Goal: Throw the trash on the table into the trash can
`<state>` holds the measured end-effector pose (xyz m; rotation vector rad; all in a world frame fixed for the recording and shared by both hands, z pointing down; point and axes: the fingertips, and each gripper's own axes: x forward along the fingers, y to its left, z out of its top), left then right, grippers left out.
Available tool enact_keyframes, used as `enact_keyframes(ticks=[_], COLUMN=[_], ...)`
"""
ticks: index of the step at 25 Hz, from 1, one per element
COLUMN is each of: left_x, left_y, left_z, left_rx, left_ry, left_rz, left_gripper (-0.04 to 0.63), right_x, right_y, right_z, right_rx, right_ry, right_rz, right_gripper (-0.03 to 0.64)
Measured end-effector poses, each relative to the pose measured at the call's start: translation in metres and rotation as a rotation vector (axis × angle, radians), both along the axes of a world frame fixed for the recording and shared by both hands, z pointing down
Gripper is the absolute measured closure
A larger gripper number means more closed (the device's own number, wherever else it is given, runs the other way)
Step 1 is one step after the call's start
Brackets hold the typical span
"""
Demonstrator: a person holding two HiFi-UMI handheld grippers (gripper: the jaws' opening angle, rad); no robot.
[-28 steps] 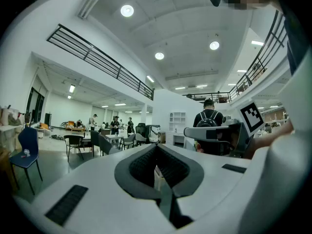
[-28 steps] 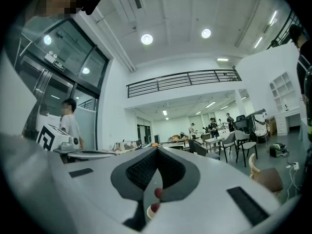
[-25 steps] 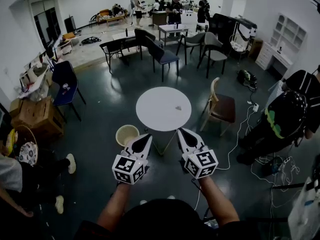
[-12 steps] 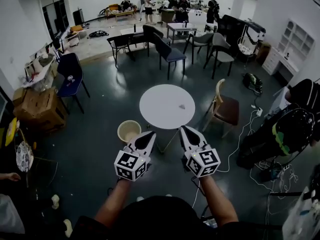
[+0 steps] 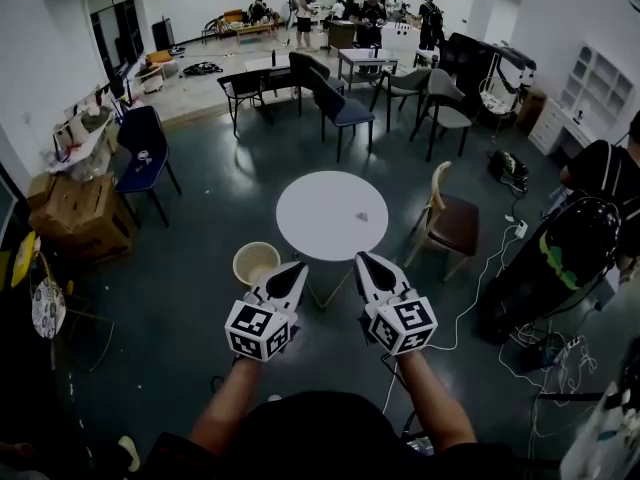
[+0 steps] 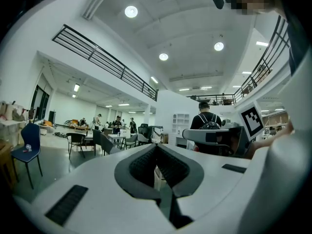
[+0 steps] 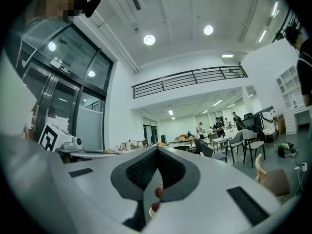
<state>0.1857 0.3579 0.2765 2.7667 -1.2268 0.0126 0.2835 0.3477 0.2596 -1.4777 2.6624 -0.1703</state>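
Since a second ago the seated person at lower left is slipping out of the head view, only a shoe (image 5: 128, 453) showing; the trash scrap (image 5: 362, 215) is still lying on the round bench (image 5: 320, 203). The cream trash can (image 5: 256, 264) is standing on the floor just beside the bench, showing only its pale inside. We are holding the left gripper (image 5: 299, 266) and right gripper (image 5: 361, 258) with fingers closed, gripping nothing

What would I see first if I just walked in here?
Probably the round white table in the middle of the dark floor, with a small scrap of trash on it. Nearer, the white left gripper and right gripper point toward it, with a cream round bin at their left.
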Motion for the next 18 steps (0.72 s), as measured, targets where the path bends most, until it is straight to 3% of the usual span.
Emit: enact_keyframes(ticks=[9, 18], left_x=[0.026, 0.019], left_y=[-0.008, -0.038], left_z=[0.011, 0.006], left_rx=[0.002, 0.012], left_ry=[-0.004, -0.009], left_rz=[-0.027, -0.028], left_gripper=[0.589, 0.589], right_x=[0.031, 0.016], right_y=[-0.011, -0.039], right_z=[0.015, 0.019], right_rx=[-0.008, -0.016], right_ry=[0.005, 0.009], right_rz=[-0.018, -0.04], right_gripper=[0.598, 0.599])
